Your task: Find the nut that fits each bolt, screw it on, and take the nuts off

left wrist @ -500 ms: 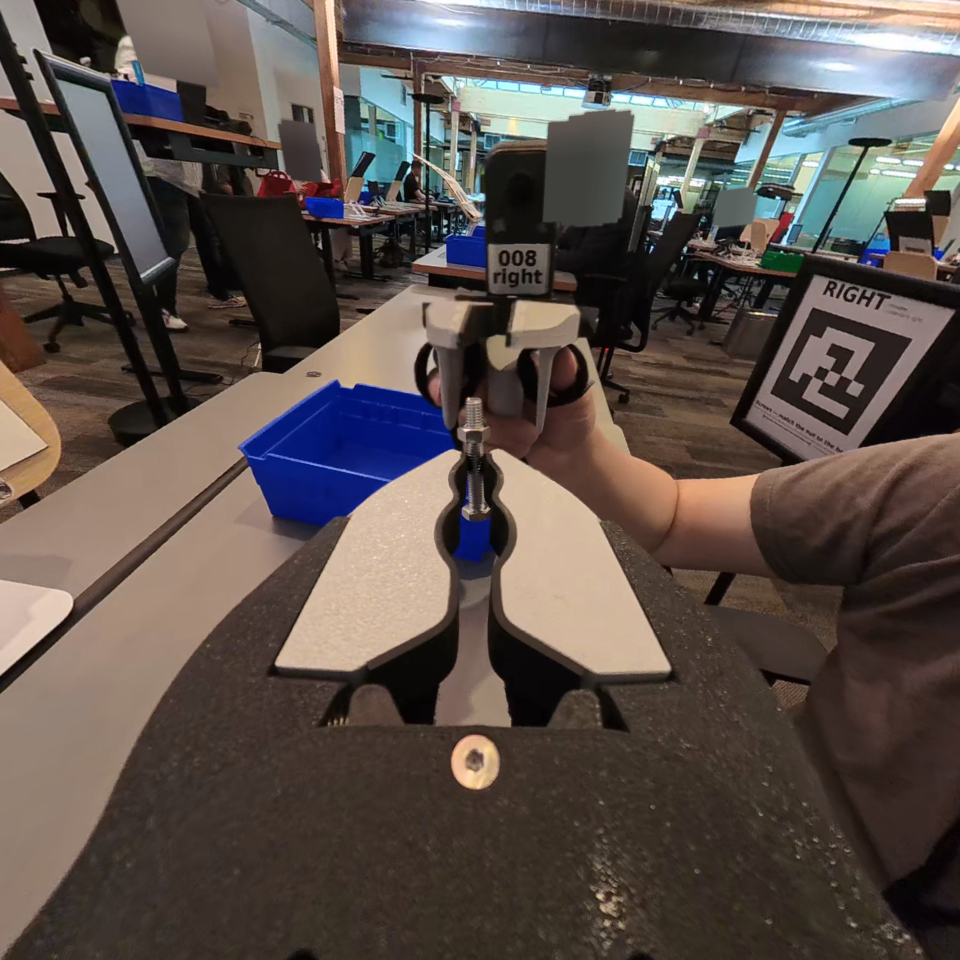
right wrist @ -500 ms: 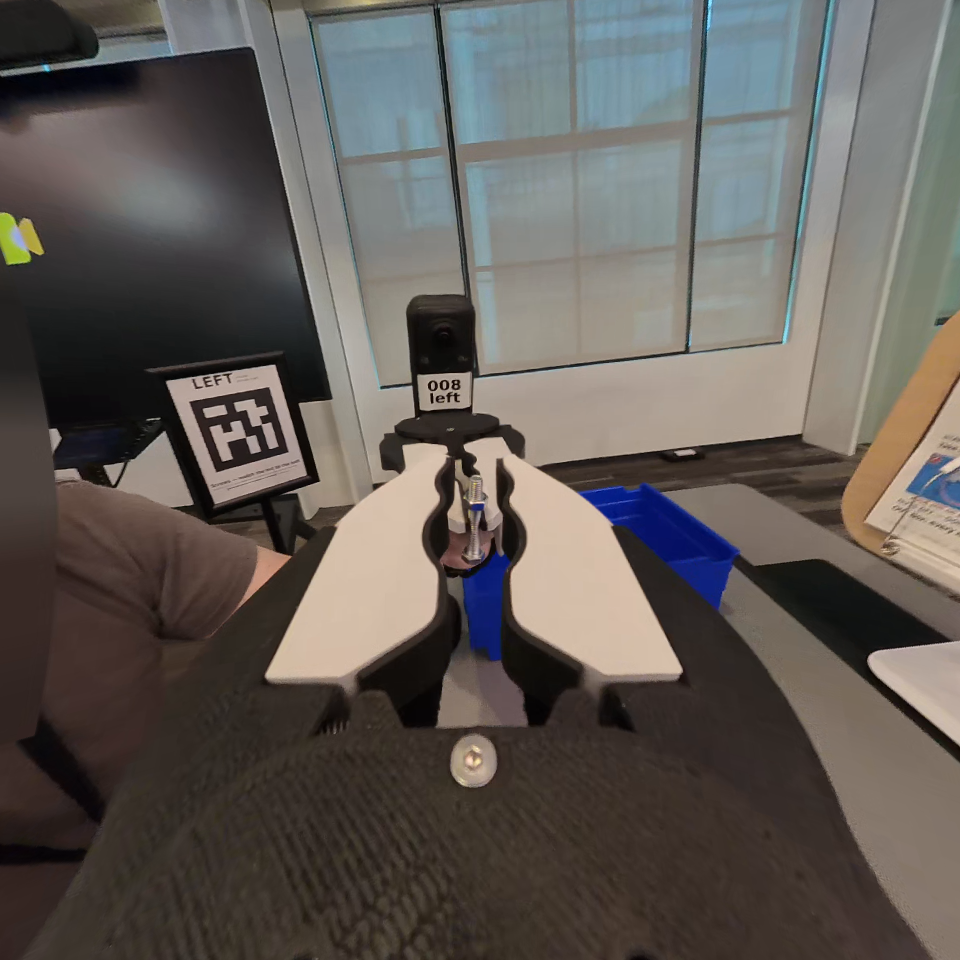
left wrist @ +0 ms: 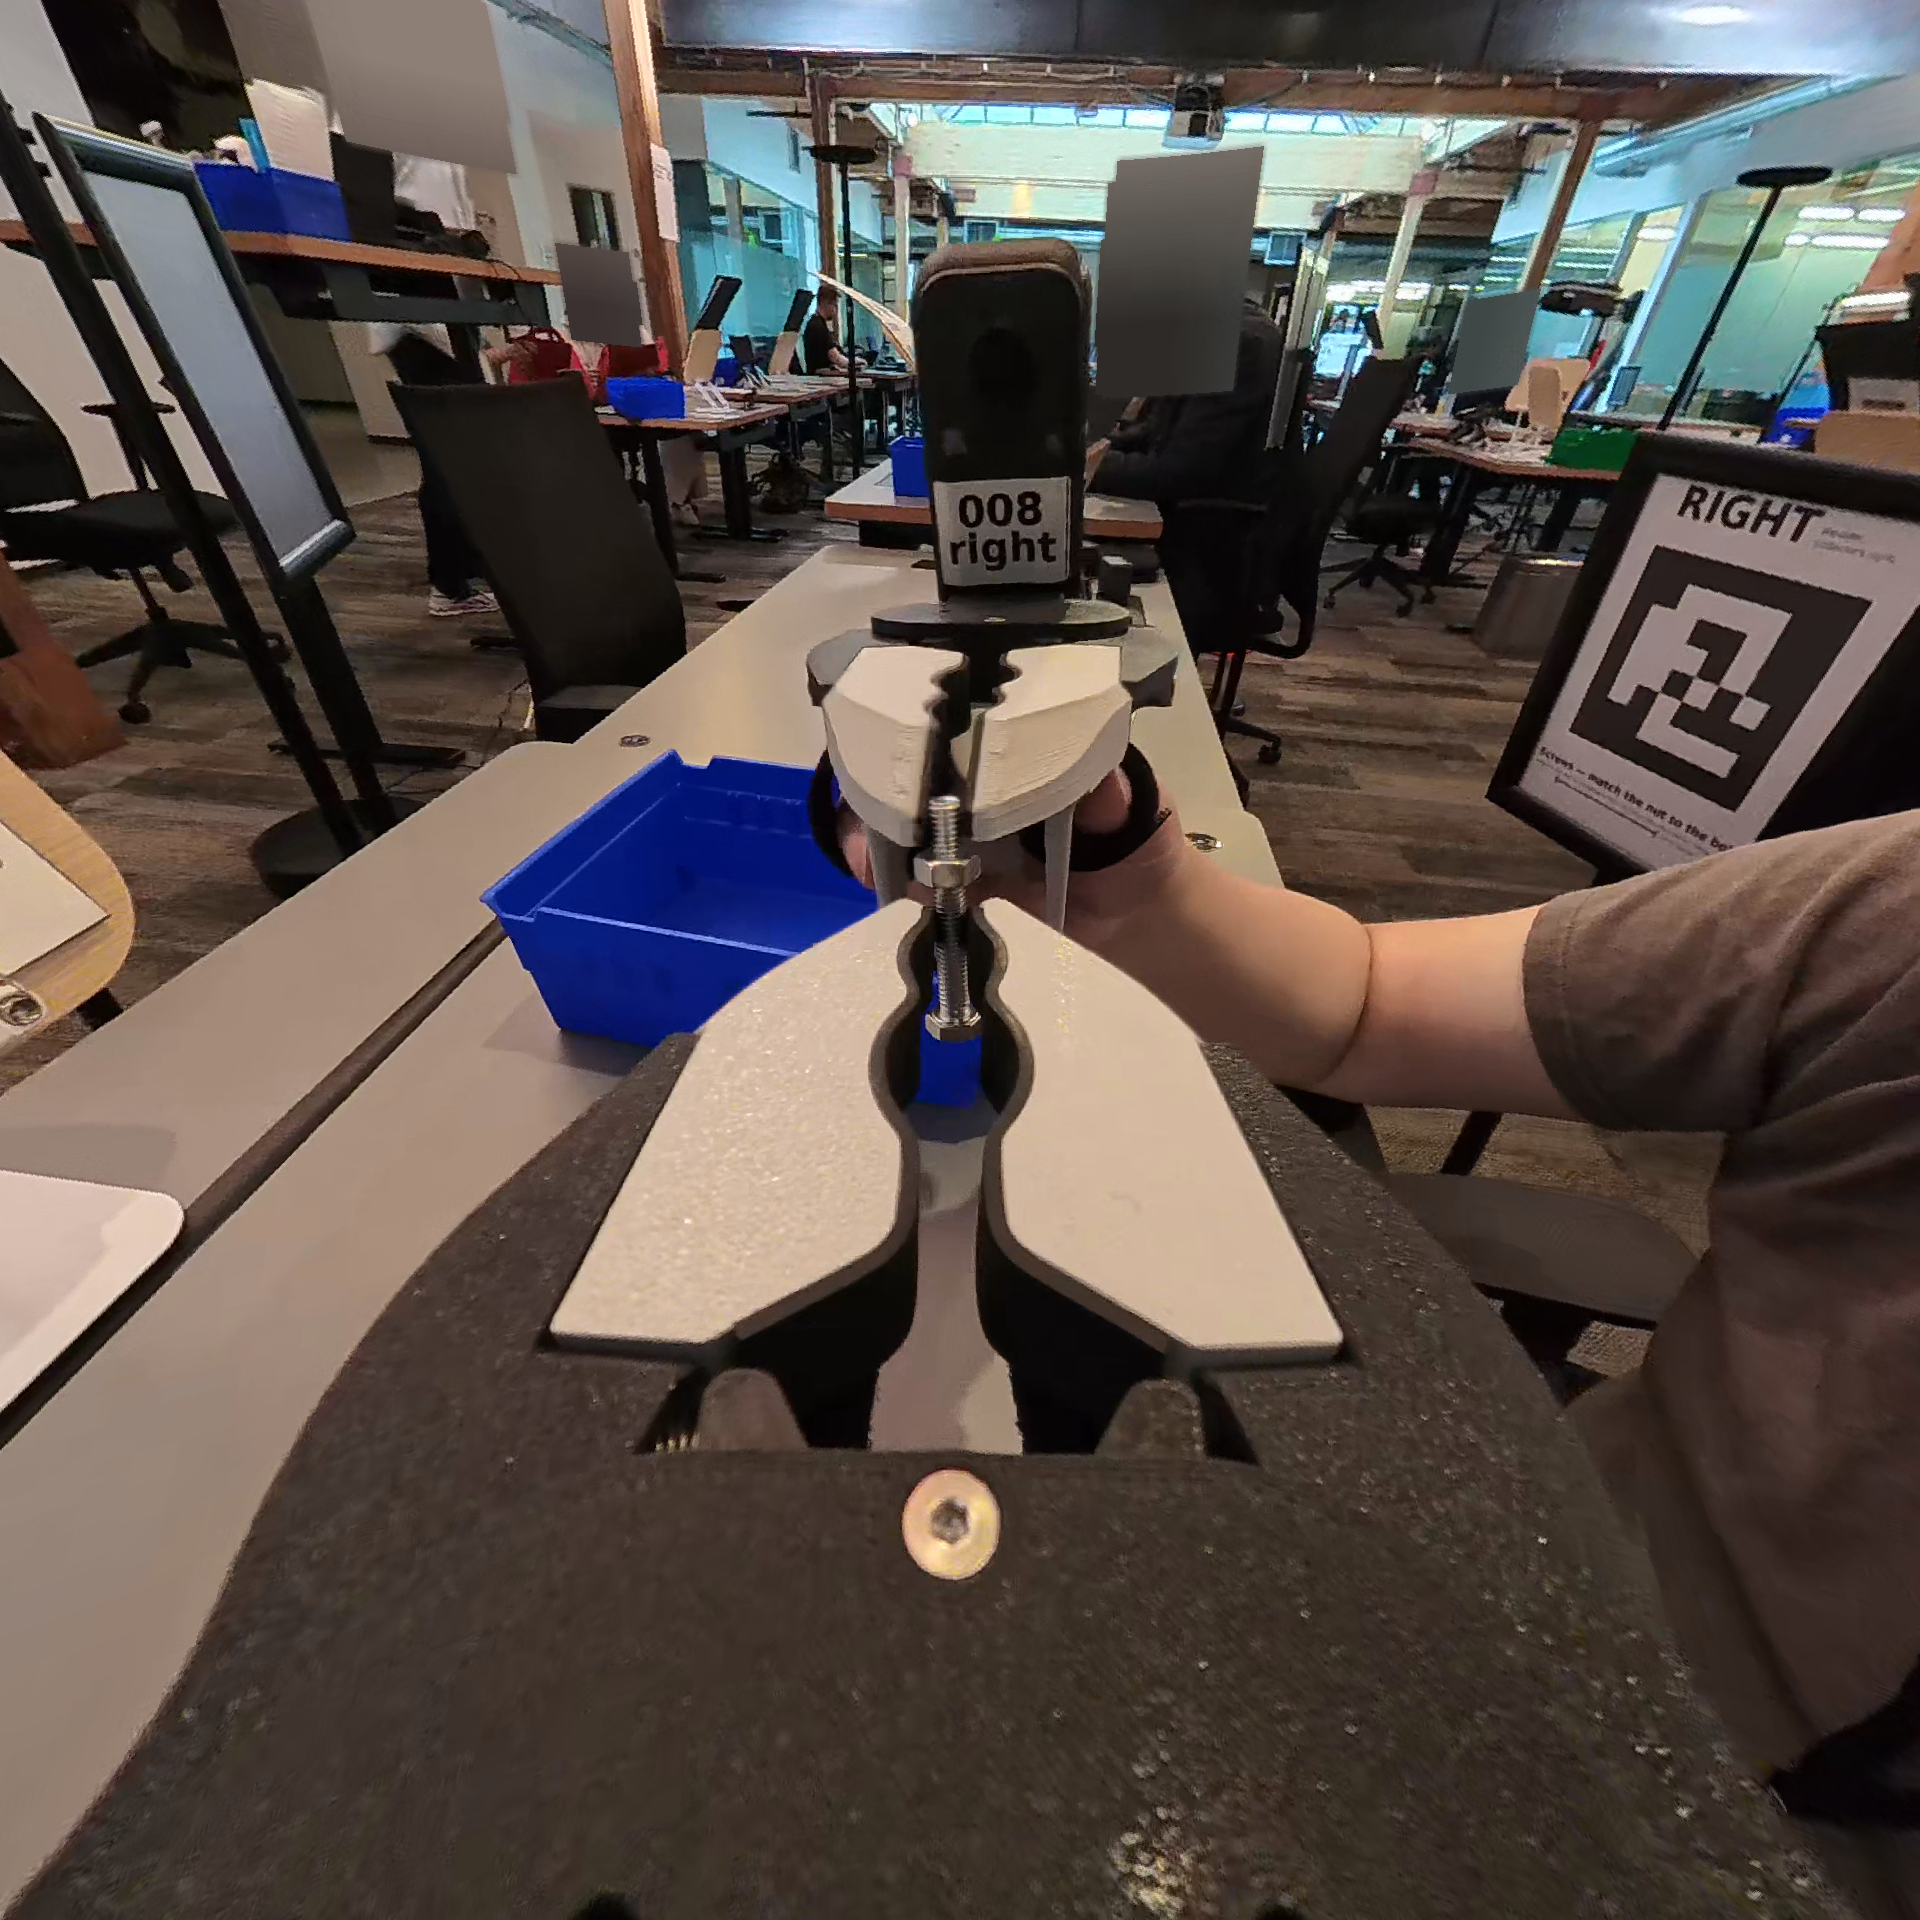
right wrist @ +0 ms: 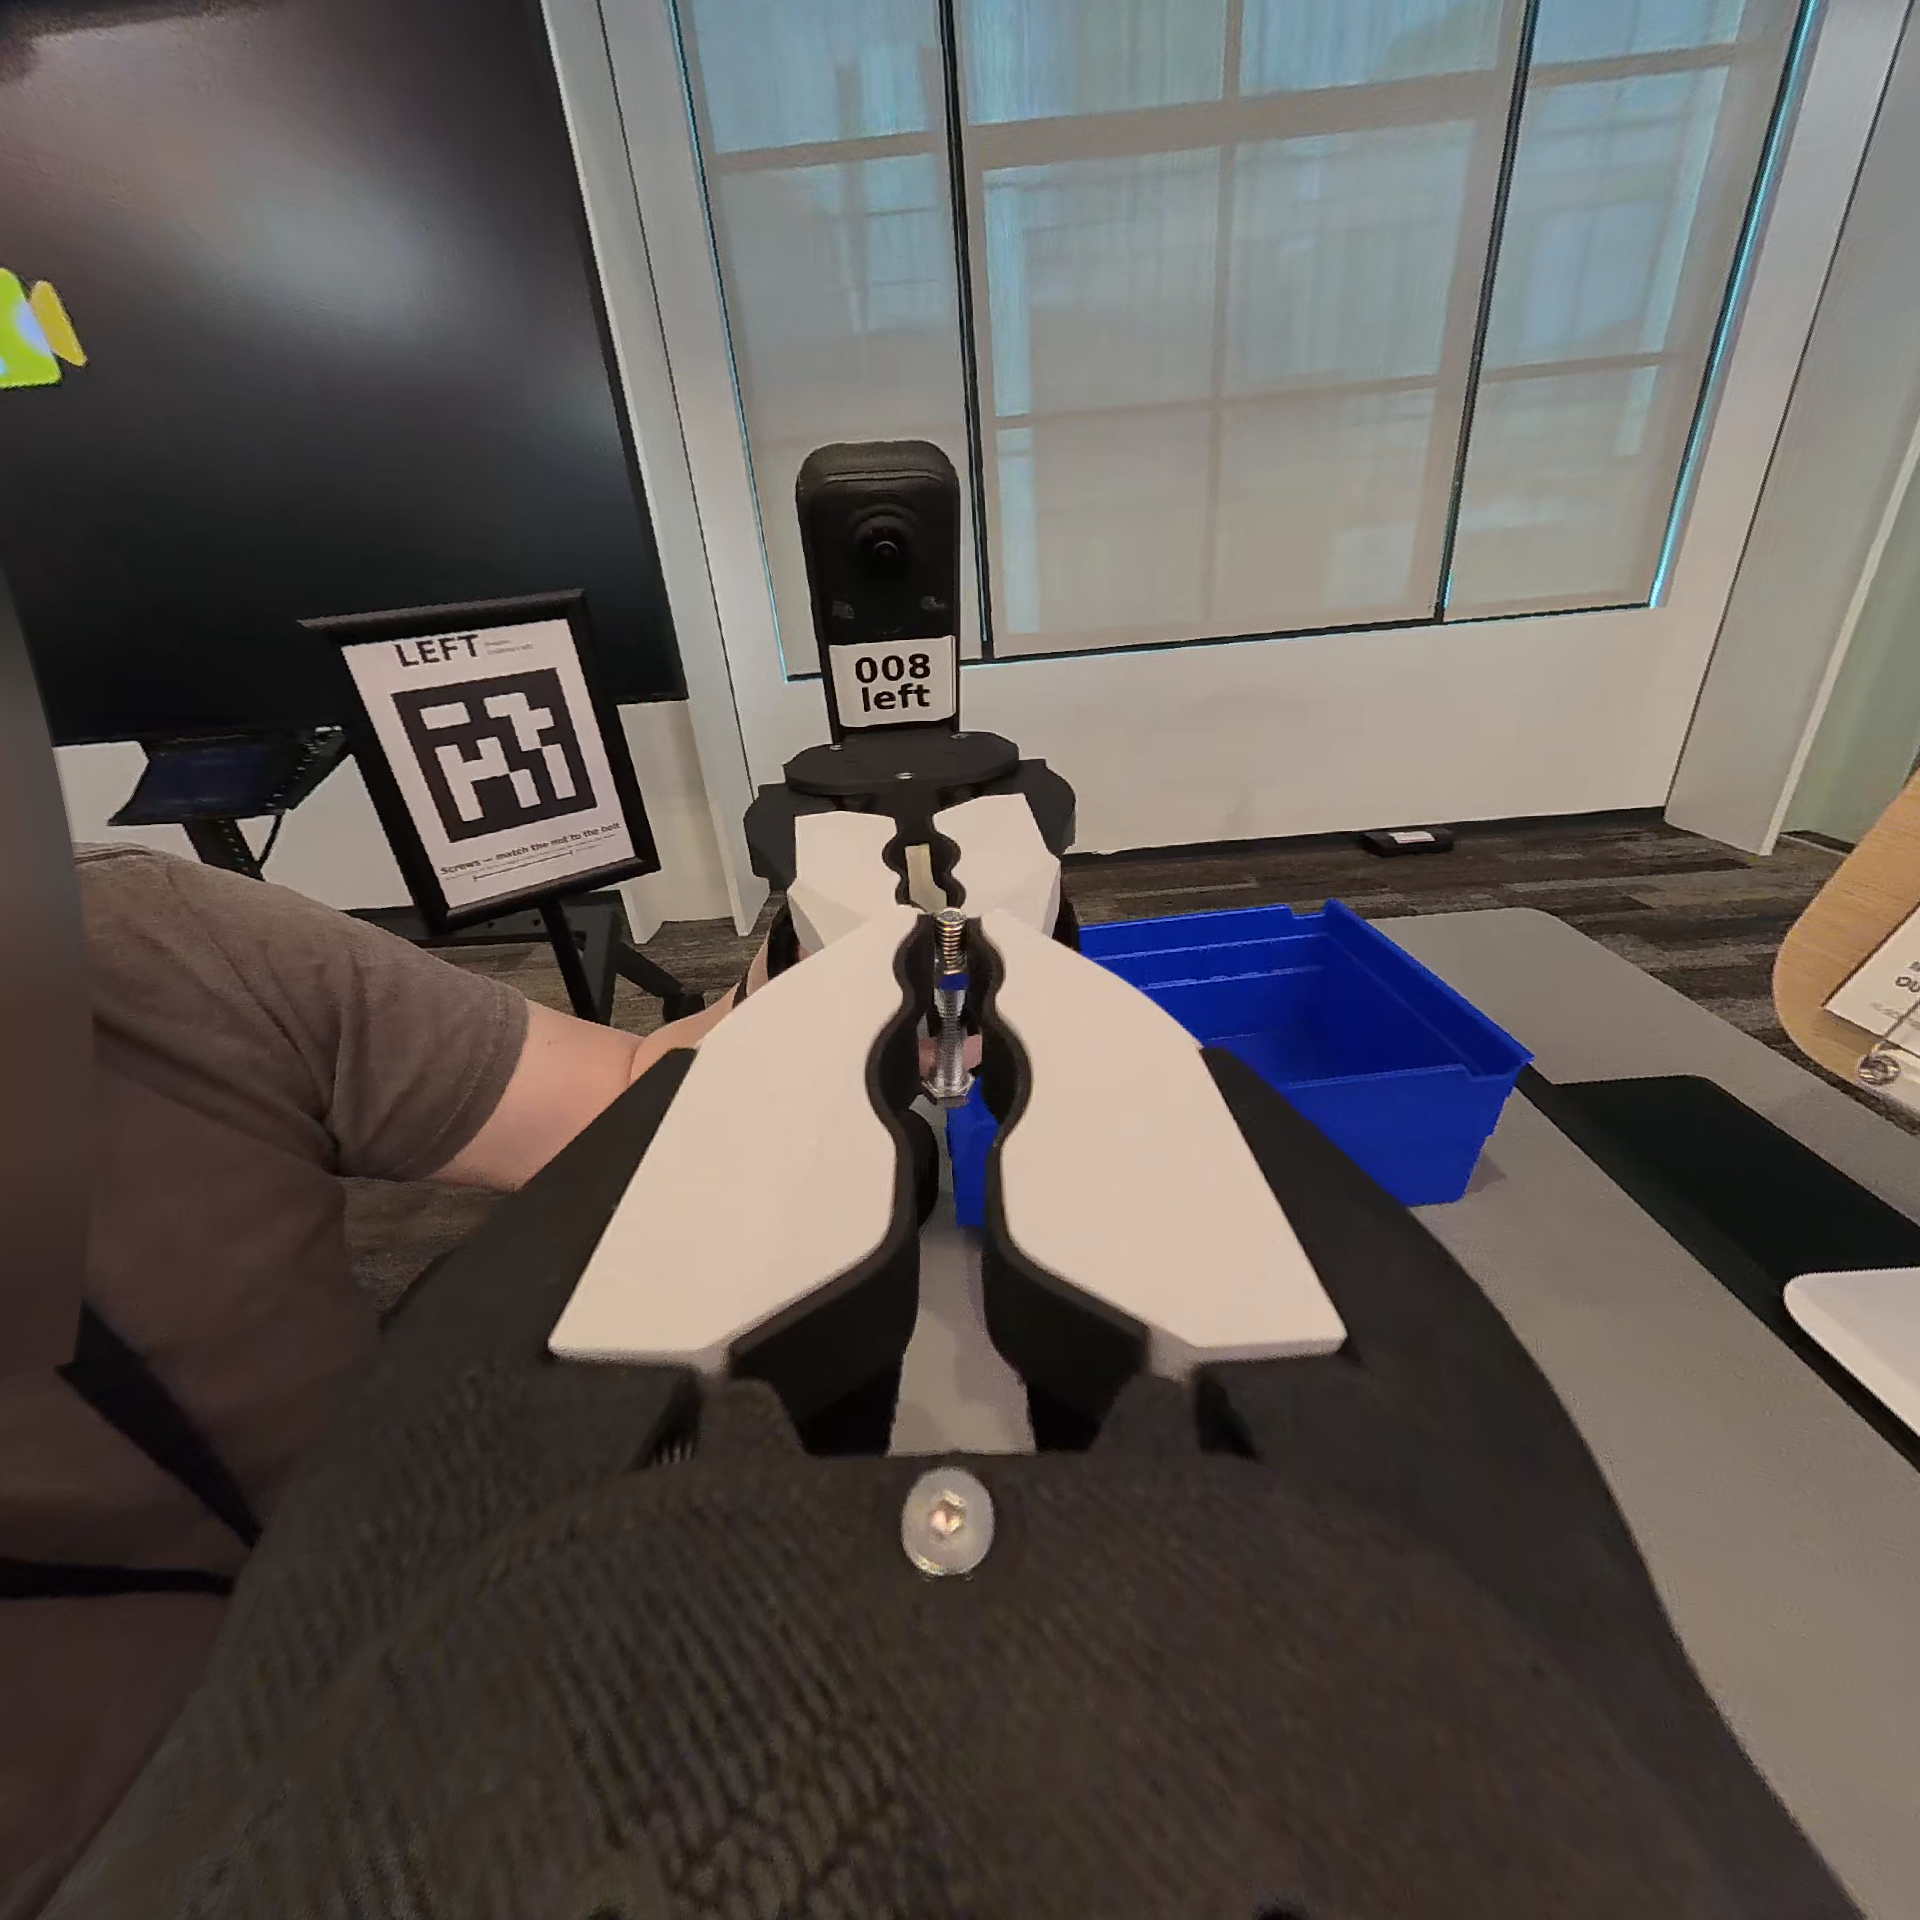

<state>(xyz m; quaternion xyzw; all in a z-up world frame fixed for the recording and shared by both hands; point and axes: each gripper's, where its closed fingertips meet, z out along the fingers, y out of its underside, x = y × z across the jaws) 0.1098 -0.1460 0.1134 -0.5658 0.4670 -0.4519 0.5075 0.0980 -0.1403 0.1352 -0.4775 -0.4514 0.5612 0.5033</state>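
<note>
Above the grey tabletop [left wrist: 312,1039], beside the open blue plastic bin [left wrist: 582,914], the two claws meet tip to tip around one threaded silver steel bolt [left wrist: 951,966]. The left claw [left wrist: 943,914] is drawn narrow and clamps the bolt's shank, with the bolt head sitting in the scalloped hollow behind its tips. A small hexagonal steel nut [left wrist: 945,869] rides on the thread just past those tips, and a short length of bare thread stands beyond it.

Compared with half a second ago, the right claw [right wrist: 948,920] has come closer and tipped the flat tops of its fingers more towards the left camera. The nut, however, sits at much the same place on the thread. The right claw is also narrow. It seems to pinch the nut, though the right wrist view hides that contact behind the fingers.

My reading is that the nut has caught the thread, so the match is found. The last wrist movement gained almost no travel. Most of the winding-on is probably still to do, and the unscrewing comes after that.
</note>
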